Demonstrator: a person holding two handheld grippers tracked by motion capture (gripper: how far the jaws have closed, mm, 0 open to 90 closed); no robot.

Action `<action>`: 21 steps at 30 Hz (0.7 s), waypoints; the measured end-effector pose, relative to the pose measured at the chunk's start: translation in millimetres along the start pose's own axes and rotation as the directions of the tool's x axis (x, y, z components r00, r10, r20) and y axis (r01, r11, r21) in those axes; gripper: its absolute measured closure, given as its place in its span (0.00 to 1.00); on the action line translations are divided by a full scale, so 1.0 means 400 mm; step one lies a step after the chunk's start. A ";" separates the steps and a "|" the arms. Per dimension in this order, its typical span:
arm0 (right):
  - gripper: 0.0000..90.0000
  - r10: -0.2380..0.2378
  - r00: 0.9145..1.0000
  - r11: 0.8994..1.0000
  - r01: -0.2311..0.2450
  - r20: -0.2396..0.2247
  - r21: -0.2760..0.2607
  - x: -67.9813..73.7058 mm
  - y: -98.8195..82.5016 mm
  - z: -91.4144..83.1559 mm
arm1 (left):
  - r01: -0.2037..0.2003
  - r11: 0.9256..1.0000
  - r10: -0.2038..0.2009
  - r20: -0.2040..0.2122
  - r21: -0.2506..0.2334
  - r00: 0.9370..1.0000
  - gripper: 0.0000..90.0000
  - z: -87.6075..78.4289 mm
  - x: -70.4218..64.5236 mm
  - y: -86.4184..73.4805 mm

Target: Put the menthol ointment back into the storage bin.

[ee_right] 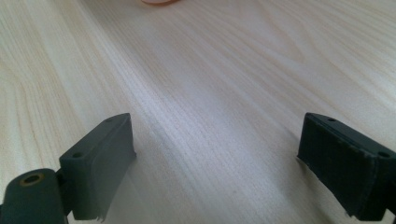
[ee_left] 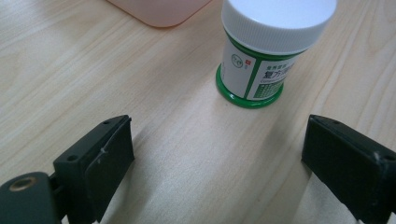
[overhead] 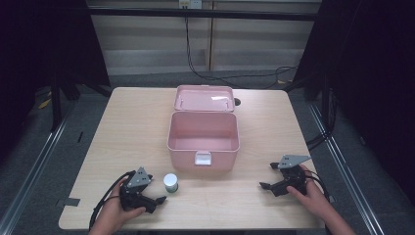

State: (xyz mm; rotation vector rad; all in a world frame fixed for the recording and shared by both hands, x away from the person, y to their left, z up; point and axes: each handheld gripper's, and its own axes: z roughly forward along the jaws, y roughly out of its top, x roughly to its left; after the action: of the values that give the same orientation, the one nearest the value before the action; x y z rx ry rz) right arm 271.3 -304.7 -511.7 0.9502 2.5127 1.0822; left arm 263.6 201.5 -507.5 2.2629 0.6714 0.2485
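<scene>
The bench [overhead: 122, 132] was pale wood with rounded corners; grey floor [overhead: 44, 166] surrounded it; dark curtains [overhead: 377, 73] hung at both sides; a light panelled wall [overhead: 147, 39] stood behind, with black cables [overhead: 230, 76] trailing down onto the floor.

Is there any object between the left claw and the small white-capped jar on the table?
No, nothing visible stands between them. In the left gripper view, bare table lies between the open left claw and the jar, which stands upright just ahead. The pink box lies beyond the jar, not in the path.
</scene>
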 end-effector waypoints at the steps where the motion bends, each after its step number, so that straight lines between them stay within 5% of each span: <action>1: 0.11 0.000 1.000 1.000 0.000 0.000 0.000 0.000 0.000 0.000 | 0.000 1.000 0.000 0.001 0.000 1.000 0.09 0.000 0.000 0.000; 9: 0.11 0.001 1.000 1.000 -0.001 -0.001 0.000 0.000 0.000 0.000 | 0.025 1.000 -0.025 -0.002 -0.001 1.000 0.08 0.001 0.001 0.003; 13: 0.11 0.001 1.000 1.000 -0.001 -0.001 0.000 0.000 0.000 0.000 | 0.041 0.995 -0.038 -0.032 0.093 0.999 0.16 -0.008 -0.005 0.027; 15: 0.11 0.002 1.000 1.000 -0.002 -0.002 0.000 0.000 0.000 0.000 | 0.065 0.982 -0.061 -0.027 0.175 0.998 0.19 -0.014 -0.010 0.048; 21: 0.11 0.001 1.000 1.000 -0.001 -0.001 0.000 0.000 0.000 0.000 | 0.070 0.945 -0.072 -0.007 0.319 0.997 0.26 -0.019 -0.016 0.087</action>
State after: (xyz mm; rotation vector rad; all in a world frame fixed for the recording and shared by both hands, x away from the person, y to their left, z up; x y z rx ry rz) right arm 271.3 -304.7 -511.7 0.9515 2.5131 1.0832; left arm 269.0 182.3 -477.1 2.5383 0.8395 0.1043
